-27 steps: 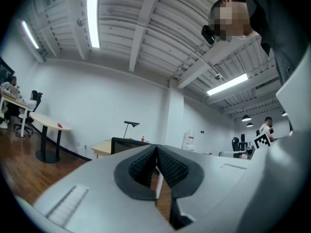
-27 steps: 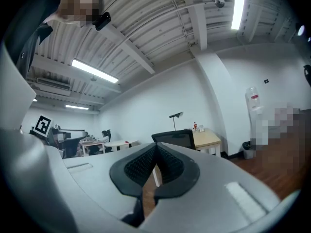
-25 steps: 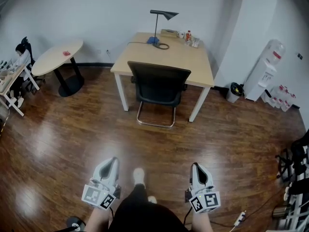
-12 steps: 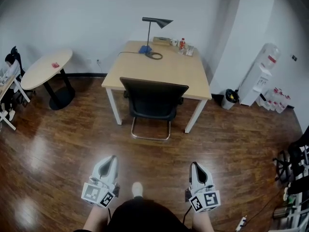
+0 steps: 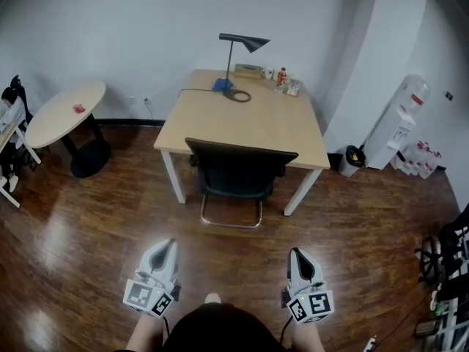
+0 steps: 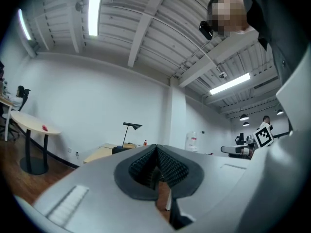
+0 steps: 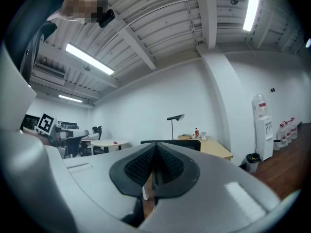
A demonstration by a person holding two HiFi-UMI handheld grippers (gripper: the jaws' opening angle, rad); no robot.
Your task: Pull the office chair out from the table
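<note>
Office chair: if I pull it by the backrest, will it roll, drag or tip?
Probably drags: the office chair seems to rest on a bent metal sled frame, with no wheels visible. The glossy wood floor should let it slide. Pulling high on the backrest might tilt it toward you.

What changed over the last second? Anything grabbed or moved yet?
The person has walked closer: the office chair and table sit lower and nearer in the head view. Nothing grabbed or released. The left gripper and right gripper stay shut and empty, held out front; the chair is still tucked under the table.
</note>
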